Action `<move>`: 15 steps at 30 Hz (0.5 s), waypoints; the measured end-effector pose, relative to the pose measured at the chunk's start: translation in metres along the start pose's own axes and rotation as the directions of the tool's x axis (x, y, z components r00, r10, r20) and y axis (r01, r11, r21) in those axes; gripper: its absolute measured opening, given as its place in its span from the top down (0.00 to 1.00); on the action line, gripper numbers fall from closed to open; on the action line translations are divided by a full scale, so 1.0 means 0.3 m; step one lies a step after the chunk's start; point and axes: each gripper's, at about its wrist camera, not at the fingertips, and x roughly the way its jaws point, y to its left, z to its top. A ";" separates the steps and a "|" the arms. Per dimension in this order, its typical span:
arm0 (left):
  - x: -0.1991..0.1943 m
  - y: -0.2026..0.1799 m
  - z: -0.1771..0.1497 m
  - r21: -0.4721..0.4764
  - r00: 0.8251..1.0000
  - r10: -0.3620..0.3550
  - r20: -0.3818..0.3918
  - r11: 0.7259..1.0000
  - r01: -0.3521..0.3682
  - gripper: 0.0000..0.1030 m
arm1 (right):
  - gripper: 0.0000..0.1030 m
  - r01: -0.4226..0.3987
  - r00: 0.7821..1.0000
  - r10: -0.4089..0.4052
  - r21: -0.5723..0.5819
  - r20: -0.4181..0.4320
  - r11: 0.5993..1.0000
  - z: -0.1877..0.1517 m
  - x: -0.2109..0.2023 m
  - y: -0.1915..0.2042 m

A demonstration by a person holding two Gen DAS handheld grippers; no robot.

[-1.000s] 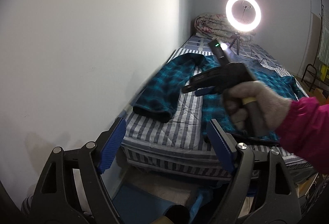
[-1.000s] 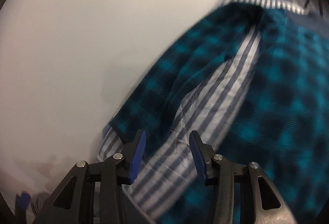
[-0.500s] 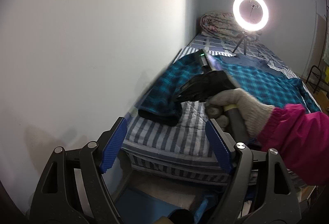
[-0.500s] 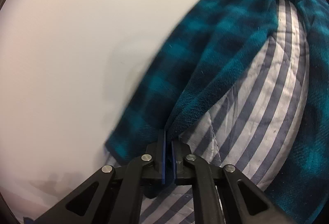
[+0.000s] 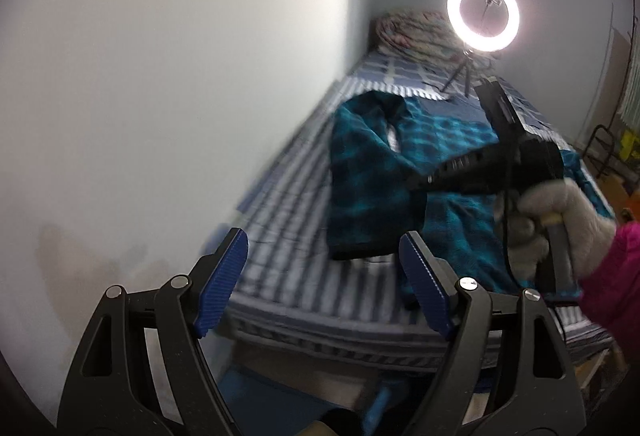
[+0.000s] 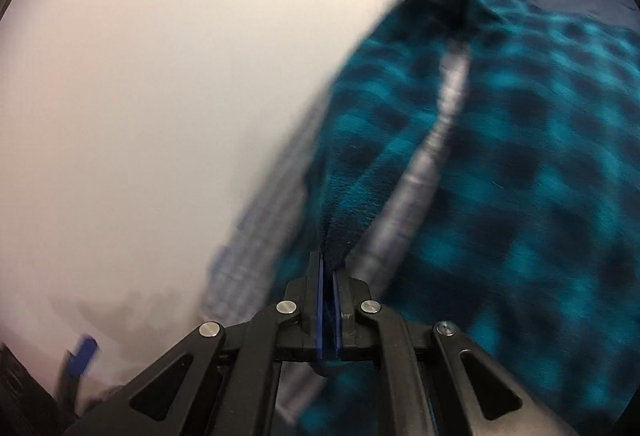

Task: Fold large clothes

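teal plaid garment (image 6: 520, 155) lengthwise along bed (image 5: 288, 236), sleeve pinched, lifted

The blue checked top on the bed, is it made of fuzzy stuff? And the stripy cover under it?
The checked top looks like soft fleece: its edge near the right gripper shows a fuzzy, matte nap. The stripy cover looks like smooth woven cotton, possibly quilted; blur leaves that open.

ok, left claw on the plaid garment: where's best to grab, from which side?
Likely the hem corner of the plaid garment at the bed's near edge. It lies flat and exposed; approach from the bed's foot, jaws straddling the edge. Left claw is open.
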 end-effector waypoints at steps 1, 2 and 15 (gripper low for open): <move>0.027 -0.001 0.015 -0.011 1.000 -0.014 -0.019 1.000 0.014 0.22 | 0.99 0.002 1.000 -0.002 0.023 -0.005 1.000 -0.012 -0.001 -0.029; 0.077 -0.008 0.032 -0.029 0.997 -0.048 -0.053 0.999 0.046 0.23 | 0.99 0.001 1.000 -0.001 0.047 -0.004 0.999 -0.022 -0.006 -0.062; 0.573 0.046 0.079 -0.276 0.927 -0.190 -0.323 0.956 0.099 0.39 | 0.99 -0.037 0.999 0.037 0.125 -0.003 0.992 -0.081 0.050 -0.210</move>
